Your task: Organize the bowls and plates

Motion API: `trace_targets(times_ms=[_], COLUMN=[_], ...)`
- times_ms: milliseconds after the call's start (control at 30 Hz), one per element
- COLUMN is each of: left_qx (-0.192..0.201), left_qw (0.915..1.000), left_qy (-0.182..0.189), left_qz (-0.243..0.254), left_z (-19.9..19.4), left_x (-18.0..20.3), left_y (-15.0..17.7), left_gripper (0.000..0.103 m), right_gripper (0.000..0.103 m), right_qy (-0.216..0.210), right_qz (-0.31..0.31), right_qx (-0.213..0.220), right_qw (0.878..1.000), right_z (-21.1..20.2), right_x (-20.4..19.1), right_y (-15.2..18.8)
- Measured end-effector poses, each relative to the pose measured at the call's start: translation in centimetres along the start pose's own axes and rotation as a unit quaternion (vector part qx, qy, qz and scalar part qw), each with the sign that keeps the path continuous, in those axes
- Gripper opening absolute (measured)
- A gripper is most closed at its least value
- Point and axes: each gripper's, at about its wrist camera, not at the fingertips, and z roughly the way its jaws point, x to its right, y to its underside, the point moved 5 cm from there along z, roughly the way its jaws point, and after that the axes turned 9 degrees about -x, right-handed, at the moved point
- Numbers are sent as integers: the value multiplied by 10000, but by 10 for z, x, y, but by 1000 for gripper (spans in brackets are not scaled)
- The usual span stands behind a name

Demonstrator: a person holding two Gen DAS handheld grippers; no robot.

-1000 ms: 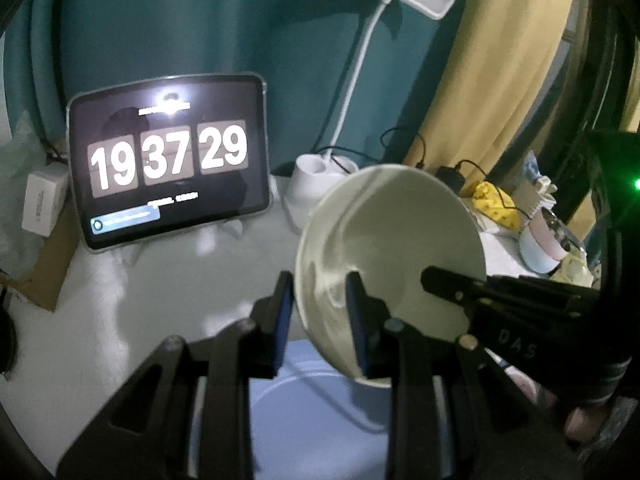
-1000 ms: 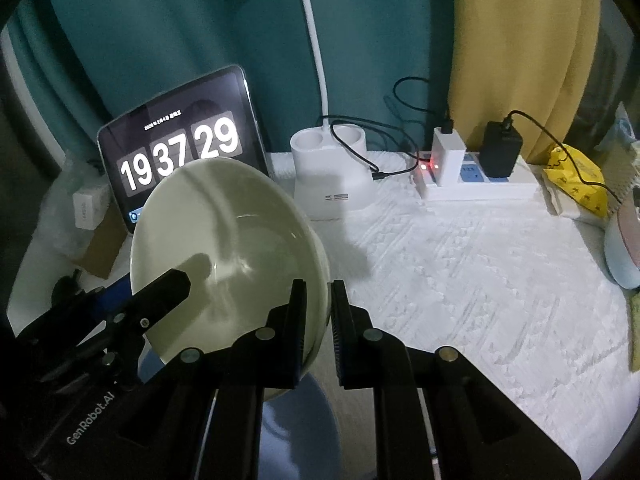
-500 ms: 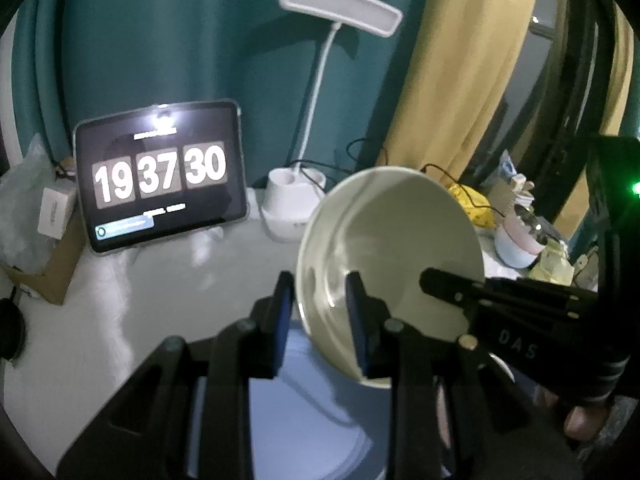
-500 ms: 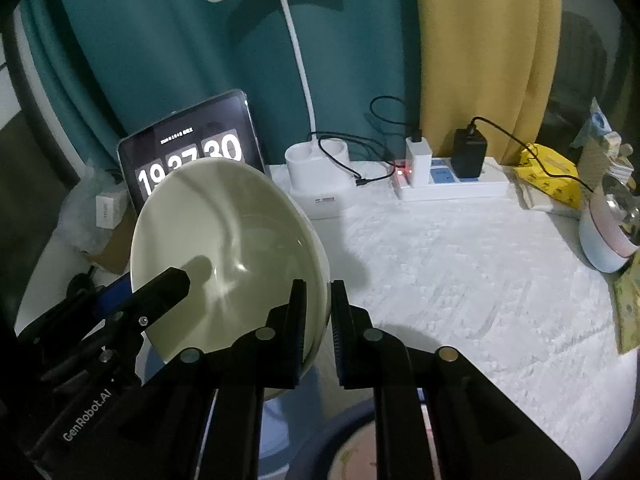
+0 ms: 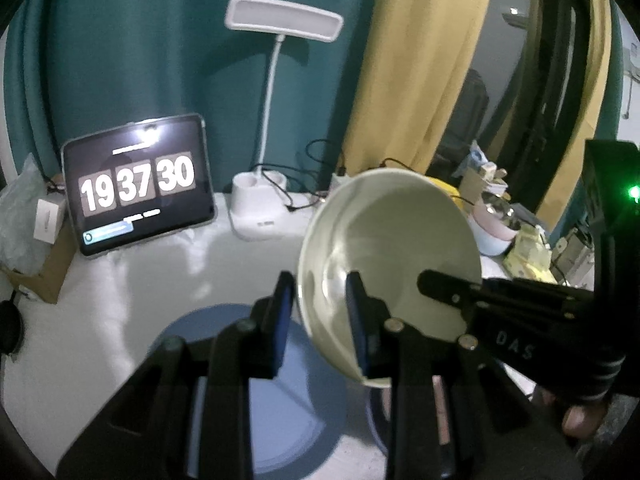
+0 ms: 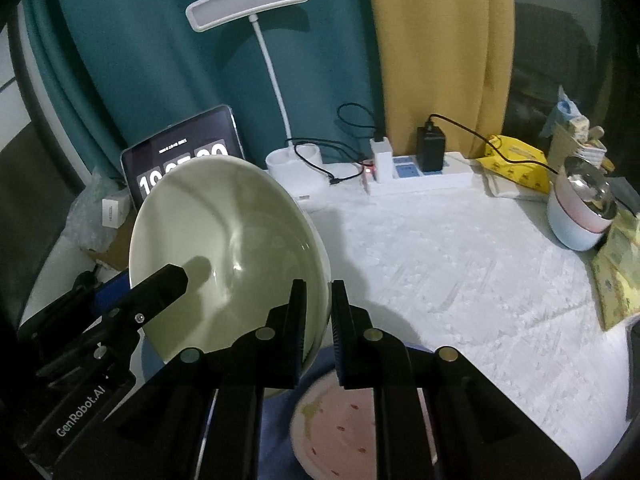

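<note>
Both grippers lift the pale bowl (image 5: 394, 256) higher than before. Left gripper (image 5: 320, 312) and right gripper (image 6: 318, 320) pinch opposite rims. Keep it level, then lower it slowly.

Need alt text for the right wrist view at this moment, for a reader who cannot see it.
Both grippers clamp a pale green bowl held tilted on edge above the table: the right gripper on its near rim, the left gripper reaching in from the left. Below sits a pink patterned plate; behind stand a tablet clock, desk lamp and power strip.
</note>
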Motion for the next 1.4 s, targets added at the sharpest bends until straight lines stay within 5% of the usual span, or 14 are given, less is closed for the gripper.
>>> trace_targets(times_ms=[633,1400], left_qx=[-250,-876], left_qw=[9988,9948], left_qy=[18,78], left_qz=[425,504], left_z=[4,37], left_x=[64,79], left_y=[36,86], left_gripper=[27,27], right_gripper=[13,14], right_qy=[-20,177], right_qz=[374,513], right_qx=[-238,-638], right_qw=[9990,9965], right_z=[-7,11], right_x=[51,73], right_y=[56,94])
